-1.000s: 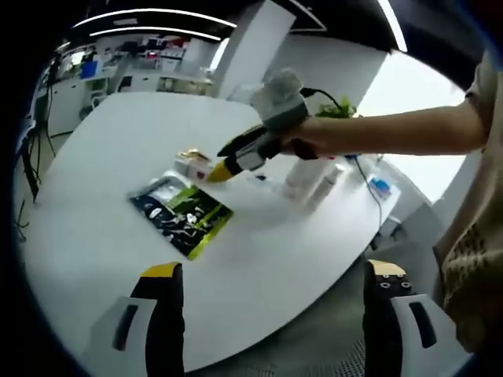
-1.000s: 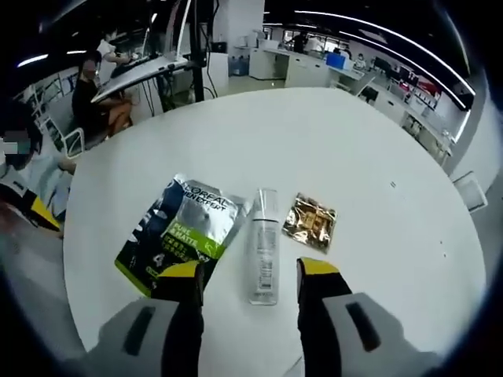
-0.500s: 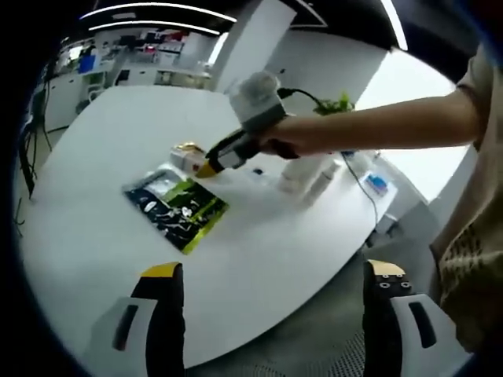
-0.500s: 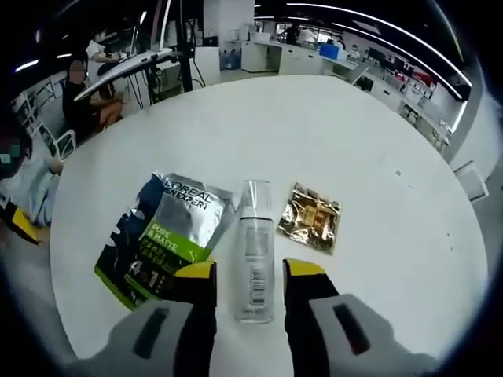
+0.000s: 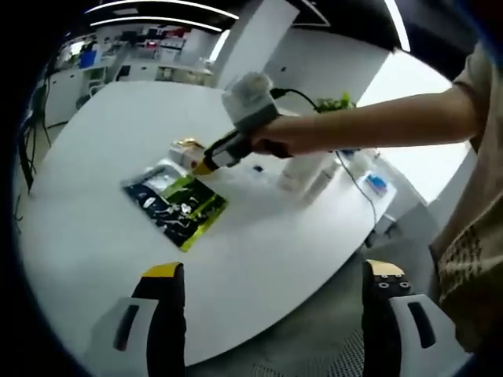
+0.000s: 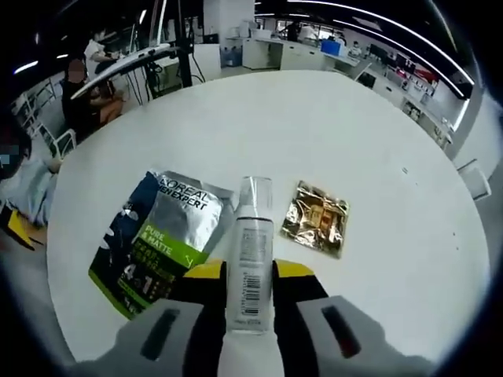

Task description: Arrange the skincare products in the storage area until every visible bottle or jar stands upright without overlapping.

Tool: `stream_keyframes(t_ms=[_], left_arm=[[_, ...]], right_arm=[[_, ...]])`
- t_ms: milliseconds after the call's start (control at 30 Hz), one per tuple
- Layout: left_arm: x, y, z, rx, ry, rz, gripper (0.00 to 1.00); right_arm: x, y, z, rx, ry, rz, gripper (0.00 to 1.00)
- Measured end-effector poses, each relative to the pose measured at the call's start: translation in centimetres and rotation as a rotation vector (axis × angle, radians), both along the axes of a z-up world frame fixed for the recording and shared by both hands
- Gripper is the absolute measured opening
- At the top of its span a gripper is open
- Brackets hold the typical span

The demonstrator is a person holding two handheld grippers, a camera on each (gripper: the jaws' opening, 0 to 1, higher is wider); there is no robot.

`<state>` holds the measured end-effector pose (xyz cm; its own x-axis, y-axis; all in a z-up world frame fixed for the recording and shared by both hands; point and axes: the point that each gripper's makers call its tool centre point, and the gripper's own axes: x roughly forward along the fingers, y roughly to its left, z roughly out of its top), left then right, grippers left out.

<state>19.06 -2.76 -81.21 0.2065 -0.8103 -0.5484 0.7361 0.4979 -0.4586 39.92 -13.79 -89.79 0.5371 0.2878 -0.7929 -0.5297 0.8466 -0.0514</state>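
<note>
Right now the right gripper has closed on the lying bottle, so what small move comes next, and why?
Probably lift a little and tip the bottle upright. The right gripper has its jaws closed on the bottle's lower body, and the bottle lies flat on the table between the green and silver pouch and the gold sachet. Lifting first should keep it from dragging either one.

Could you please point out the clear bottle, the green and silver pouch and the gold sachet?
clear bottle (image 6: 250, 267): right gripper view, labelled body.
green and silver pouch (image 6: 165, 236): right gripper view, printed front.
gold sachet (image 6: 316, 220): right gripper view, foil middle.
</note>
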Motion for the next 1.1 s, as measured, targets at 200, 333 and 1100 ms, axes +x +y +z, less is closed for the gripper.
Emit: stream_keyframes(t_ms=[200, 333, 1100], left_arm=[[0.1, 0.1, 0.1, -0.003, 0.004, 0.007, 0.91], [0.1, 0.0, 0.0, 0.003, -0.001, 0.004, 0.91], [-0.1, -0.1, 0.3, 0.001, -0.01, -0.009, 0.91]], right_arm=[[-0.3, -0.9, 0.0, 0.111, 0.043, -0.208, 0.21], [-0.6, -1.0, 0.8, 0.114, 0.03, -0.199, 0.21], [-1.8, -1.3, 3.5, 0.158, 0.013, -0.246, 0.19]])
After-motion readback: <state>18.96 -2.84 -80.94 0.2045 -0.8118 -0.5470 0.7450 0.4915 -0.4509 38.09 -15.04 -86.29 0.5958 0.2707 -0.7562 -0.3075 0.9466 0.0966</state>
